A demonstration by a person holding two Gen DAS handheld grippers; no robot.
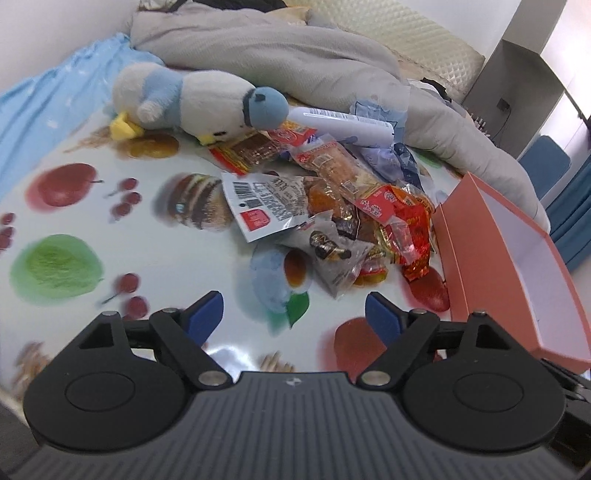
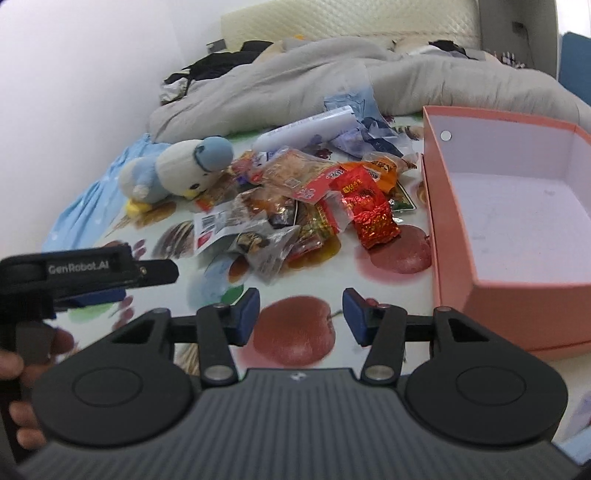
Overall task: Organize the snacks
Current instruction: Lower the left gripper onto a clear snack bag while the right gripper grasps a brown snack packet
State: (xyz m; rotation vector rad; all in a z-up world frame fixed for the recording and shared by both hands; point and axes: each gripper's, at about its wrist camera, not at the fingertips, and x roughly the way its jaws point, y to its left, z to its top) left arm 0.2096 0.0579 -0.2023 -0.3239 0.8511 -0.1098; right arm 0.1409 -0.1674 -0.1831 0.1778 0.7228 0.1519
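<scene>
lying crinkly by a rigid pink box, snack packets; both hand-held grippers released, empty.

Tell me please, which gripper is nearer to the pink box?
Right. The right gripper hangs just beside the pink box, at its near left corner. The left gripper is further left, with the snack pile ahead and the box off to its right.

A bed with a fruit-printed sheet stands against a plain white wall. A crumpled grey quilt lies across it, below a cream quilted headboard. Blue curtains hang beside a grey cabinet.
</scene>
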